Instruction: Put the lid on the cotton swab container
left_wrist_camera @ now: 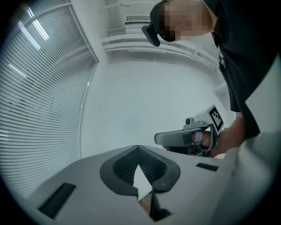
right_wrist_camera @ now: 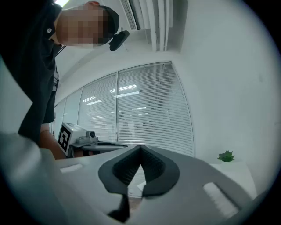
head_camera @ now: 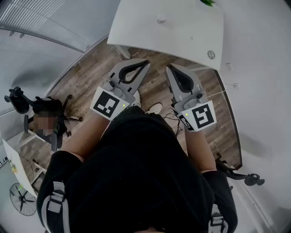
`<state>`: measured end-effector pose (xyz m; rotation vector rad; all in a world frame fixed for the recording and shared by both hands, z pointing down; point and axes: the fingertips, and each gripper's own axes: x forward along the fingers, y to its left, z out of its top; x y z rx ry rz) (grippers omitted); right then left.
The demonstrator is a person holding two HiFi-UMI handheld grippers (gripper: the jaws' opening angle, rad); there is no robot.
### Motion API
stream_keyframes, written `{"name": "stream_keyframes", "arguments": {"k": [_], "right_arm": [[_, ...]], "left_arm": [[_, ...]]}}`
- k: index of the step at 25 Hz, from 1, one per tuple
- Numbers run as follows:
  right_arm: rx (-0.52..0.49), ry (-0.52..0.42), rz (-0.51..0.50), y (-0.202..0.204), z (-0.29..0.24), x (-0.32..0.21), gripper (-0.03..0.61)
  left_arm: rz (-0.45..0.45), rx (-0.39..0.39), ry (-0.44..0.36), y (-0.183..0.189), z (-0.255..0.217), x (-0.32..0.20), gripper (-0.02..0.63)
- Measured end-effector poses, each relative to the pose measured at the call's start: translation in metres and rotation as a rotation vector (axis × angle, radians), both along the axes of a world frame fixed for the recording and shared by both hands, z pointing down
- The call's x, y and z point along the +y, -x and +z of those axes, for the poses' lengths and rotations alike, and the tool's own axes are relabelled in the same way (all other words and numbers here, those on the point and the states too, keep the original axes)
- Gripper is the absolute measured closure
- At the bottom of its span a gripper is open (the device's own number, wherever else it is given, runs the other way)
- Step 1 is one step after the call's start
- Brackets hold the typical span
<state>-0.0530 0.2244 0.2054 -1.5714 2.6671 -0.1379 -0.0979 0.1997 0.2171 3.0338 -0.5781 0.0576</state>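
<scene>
Both grippers are held level in front of the person, short of the white table [head_camera: 136, 27]. My left gripper [head_camera: 146, 62] is shut with nothing in it, and so is my right gripper [head_camera: 168, 68]. On the table stands a small pale round object [head_camera: 161, 19], and a round grey disc [head_camera: 211, 54] lies by the near right corner; which is container or lid I cannot tell. In the left gripper view my left gripper [left_wrist_camera: 138, 148] has its jaws closed tip to tip, with the right gripper [left_wrist_camera: 189, 137] beside it. The right gripper view shows my right gripper [right_wrist_camera: 140, 147] closed likewise and the left gripper [right_wrist_camera: 88, 140] alongside.
A green plant [head_camera: 208, 2] sits at the table's far edge, also visible as a plant [right_wrist_camera: 226, 156] in the right gripper view. An office chair [head_camera: 45, 113] and a floor fan [head_camera: 22, 200] stand at the left. Another chair base [head_camera: 245, 175] is at the right, near the wall.
</scene>
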Motion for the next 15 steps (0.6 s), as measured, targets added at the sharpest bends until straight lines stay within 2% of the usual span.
{"name": "stream_keyframes", "arguments": {"k": [15], "right_arm": [[-0.031, 0.011, -0.006, -0.008, 0.002, 0.028, 0.572]], "left_arm": [[-0.039, -0.009, 0.006, 0.005, 0.000, 0.023, 0.606]]}}
